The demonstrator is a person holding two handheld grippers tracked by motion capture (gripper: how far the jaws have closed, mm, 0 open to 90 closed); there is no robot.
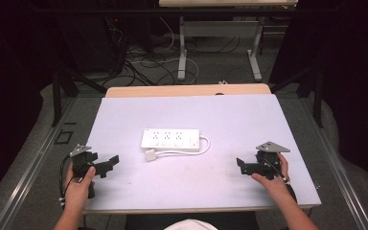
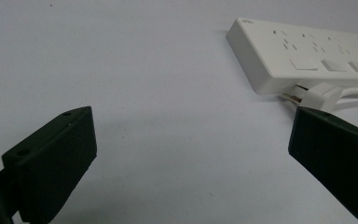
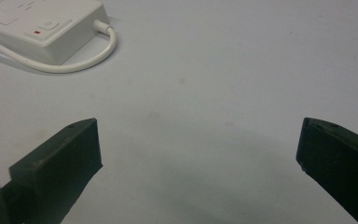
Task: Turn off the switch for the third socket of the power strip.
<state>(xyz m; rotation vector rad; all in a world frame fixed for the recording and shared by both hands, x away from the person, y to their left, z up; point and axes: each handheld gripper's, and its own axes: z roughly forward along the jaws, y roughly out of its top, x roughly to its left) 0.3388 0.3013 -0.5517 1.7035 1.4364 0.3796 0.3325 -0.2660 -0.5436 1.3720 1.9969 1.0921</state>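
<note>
White power strip lies mid-table, between and a bit beyond both grippers, well apart from each. Its plug sits just near of the strip's left end, prongs partly hidden in the left gripper view. Left gripper and right gripper: jaws spread wide, holding nothing.

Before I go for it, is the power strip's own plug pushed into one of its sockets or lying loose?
Loose. The plug lies on the table beside the power strip, prongs bare in the left gripper view.
</note>
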